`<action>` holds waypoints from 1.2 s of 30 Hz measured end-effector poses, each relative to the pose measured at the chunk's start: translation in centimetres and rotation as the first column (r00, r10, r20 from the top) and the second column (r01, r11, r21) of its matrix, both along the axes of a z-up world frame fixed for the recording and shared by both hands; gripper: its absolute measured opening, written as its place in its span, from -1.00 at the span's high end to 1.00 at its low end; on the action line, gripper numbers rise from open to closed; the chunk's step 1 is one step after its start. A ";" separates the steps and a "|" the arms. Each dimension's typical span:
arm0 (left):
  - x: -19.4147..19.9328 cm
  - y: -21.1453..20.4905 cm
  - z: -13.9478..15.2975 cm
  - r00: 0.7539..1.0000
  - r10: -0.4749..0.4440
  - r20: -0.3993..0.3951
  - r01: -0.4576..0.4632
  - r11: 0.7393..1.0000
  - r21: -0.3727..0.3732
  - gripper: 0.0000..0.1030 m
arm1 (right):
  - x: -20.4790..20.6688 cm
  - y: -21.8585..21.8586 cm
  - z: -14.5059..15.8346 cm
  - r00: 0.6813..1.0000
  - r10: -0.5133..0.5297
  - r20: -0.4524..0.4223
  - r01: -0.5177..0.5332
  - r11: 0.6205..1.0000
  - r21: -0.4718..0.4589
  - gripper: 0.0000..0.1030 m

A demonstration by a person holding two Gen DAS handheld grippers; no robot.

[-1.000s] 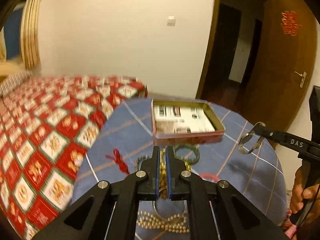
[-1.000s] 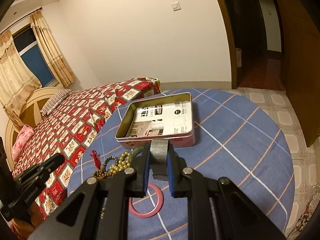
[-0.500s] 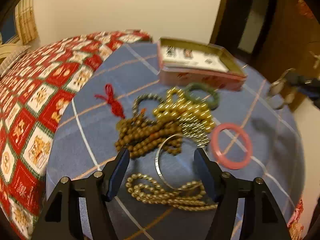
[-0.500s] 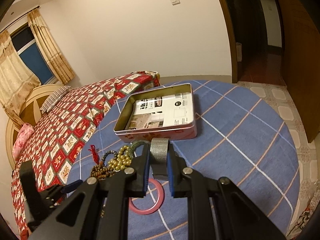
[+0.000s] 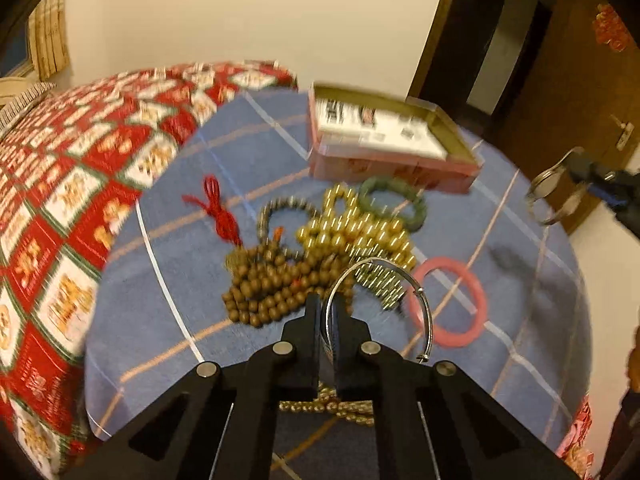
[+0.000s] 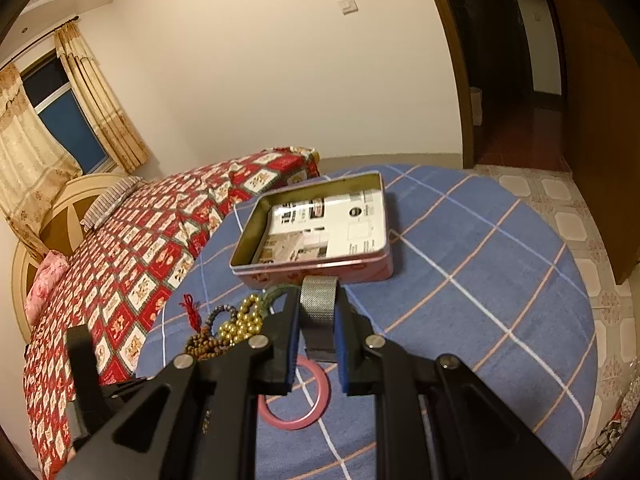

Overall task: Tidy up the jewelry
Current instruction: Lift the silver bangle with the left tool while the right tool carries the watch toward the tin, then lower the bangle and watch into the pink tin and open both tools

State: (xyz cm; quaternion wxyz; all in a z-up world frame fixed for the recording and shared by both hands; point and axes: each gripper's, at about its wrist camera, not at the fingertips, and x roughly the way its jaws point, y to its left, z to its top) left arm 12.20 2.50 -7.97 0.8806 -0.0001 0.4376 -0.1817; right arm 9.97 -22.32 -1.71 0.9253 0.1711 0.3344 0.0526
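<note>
My left gripper is shut on a thin silver bangle and holds it just above the bead pile. The pile holds brown beads, gold beads, a green bracelet, a red tassel and a pink ring. My right gripper is shut on a silver mesh watch band, in front of the open pink tin. It also shows at the right of the left wrist view, holding the band in the air.
The round table has a blue checked cloth. A gold chain lies under my left gripper. A bed with a red patterned cover stands to the left. A wooden door and tiled floor are to the right.
My left gripper has closed from wide open onto the silver bangle and lifted it off the cloth. My right gripper has moved a little closer to the tin, still holding the band.
</note>
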 end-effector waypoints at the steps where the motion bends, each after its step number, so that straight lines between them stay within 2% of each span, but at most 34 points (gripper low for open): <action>1: 0.0 0.0 0.7 1.000 -0.001 0.016 0.001 1.000 -0.008 0.93 | 0.0 -0.2 0.2 1.000 -0.006 0.012 0.006 1.000 0.001 0.65; 4: 0.0 -0.3 3.0 0.998 -0.010 0.068 0.011 1.000 -0.019 0.93 | 0.3 -0.3 0.7 1.000 -0.003 0.027 0.003 1.000 -0.002 0.64; 8: 1.2 -0.9 4.7 0.995 -0.016 0.102 0.021 0.999 -0.041 0.93 | 1.1 -0.1 1.0 0.999 0.006 0.040 -0.006 1.000 -0.012 0.65; 17: 7.7 -3.7 6.0 0.992 -0.021 0.122 0.028 0.998 -0.056 0.92 | 5.5 -0.7 2.9 0.997 0.023 0.078 -0.020 0.999 -0.042 0.64; 22: 12.6 -6.0 4.9 0.995 -0.006 0.103 0.009 1.000 -0.026 0.92 | 10.1 -1.2 3.0 0.994 0.038 0.105 -0.033 0.998 -0.055 0.64; 27: 18.2 -8.2 3.2 0.998 0.010 0.066 -0.009 1.000 -0.020 0.92 | 15.8 -1.4 1.1 0.995 0.023 0.102 -0.012 0.994 -0.105 0.65; 30: 21.0 -9.4 1.4 1.000 0.020 0.025 -0.019 1.000 -0.010 0.92 | 19.0 -1.5 -1.4 0.999 0.022 0.044 -0.017 0.993 -0.117 0.64; 34: 22.6 -9.8 -1.5 0.997 0.040 -0.060 -0.038 0.999 0.036 0.90 | 20.2 -1.2 -4.8 0.998 0.038 -0.056 -0.046 0.988 -0.146 0.64; 36: 22.0 -10.2 -1.7 0.999 0.031 -0.032 -0.028 0.996 0.087 0.88 | 19.1 -0.9 -6.1 0.994 0.058 -0.092 -0.071 0.986 -0.149 0.64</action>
